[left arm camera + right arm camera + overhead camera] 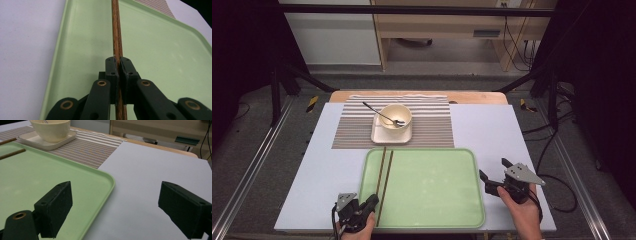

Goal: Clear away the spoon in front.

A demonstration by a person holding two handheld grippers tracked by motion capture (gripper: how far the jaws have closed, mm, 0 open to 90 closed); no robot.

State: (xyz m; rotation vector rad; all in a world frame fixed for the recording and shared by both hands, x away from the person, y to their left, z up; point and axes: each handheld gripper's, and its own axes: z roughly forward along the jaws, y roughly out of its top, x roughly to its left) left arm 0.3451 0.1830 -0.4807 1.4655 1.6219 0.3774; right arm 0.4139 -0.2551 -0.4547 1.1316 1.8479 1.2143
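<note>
Chopsticks (383, 176) are what we're dealing with: two brown wooden ones lying side by side along the left part of the green tray (437, 220), running from its near edge up to its far edge. Our left tongs (371, 201) sit at the tray's near-left corner and are pinched tight on the near end of one chopstick (117, 32); in the left gripper view the stick runs straight out between the two pads, nicely centred. The other chopstick (379, 172) lies just beside it on the tray, free as far as we can tell. Our right tongs (493, 172) hover just off the tray's right edge over the desk (492, 125), spread wide with nothing between them. To do this bit well, we'd say keep the squeeze steady so the thin stick can't roll or twist in the pads, and lift it level: with the grip right at one end, the long far end will want to droop and drag on the tray or bump its neighbour. A slow, straight lift clear of the tray rim looks like the safe call. Count-wise: two chopsticks, one tray, one cream bowl (395, 117) on one square plate (379, 136) beyond the tray's far edge, one spoon (379, 114) resting in the bowl, one striped placemat (432, 122) under them.
</note>
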